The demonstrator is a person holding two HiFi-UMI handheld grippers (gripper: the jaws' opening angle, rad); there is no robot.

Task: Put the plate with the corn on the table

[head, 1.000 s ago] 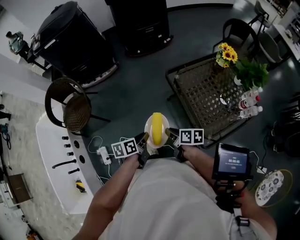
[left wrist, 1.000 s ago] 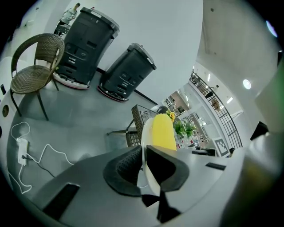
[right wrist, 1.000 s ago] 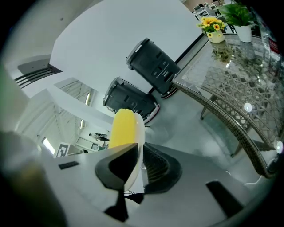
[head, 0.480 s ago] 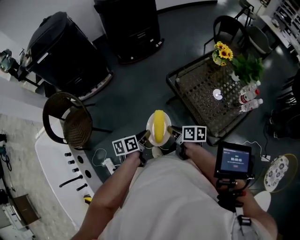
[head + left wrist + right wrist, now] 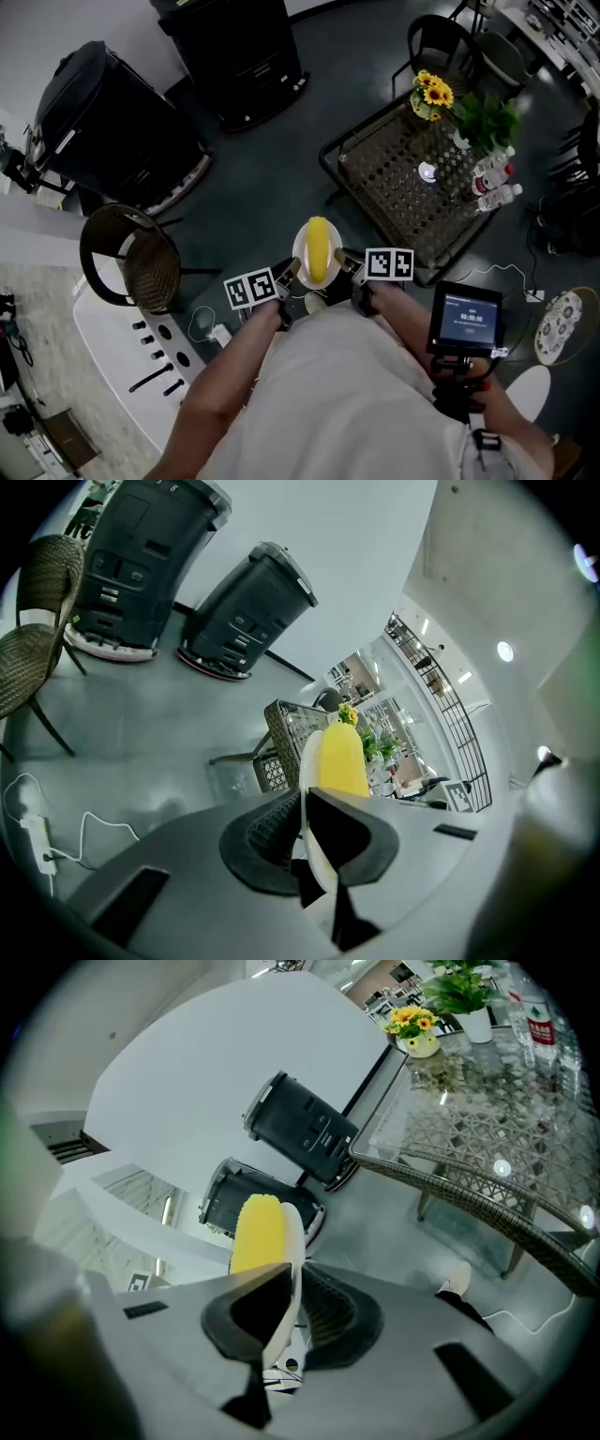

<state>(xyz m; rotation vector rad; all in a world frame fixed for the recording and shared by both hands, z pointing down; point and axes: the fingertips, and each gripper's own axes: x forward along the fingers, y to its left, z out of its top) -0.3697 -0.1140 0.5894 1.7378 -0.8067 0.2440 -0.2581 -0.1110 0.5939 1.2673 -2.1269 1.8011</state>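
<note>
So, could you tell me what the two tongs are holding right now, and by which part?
Both hold the white plate carrying the corn: the left tongs clamp its rim on one side, the right tongs clamp the opposite rim.

Your plate (image 5: 299, 251) is white and round, face-up in the air over the floor. It's clamped at its near rim, left gripper (image 5: 291, 274) on one side and right gripper (image 5: 343, 264) on the other. The corn (image 5: 319, 247) is a single yellow cob lying lengthwise across the plate's middle, long axis pointing away from you. The table (image 5: 380, 173) is a dark-framed, glass-topped square with a woven lattice under the glass, ahead to your right and well apart from the plate.
</note>
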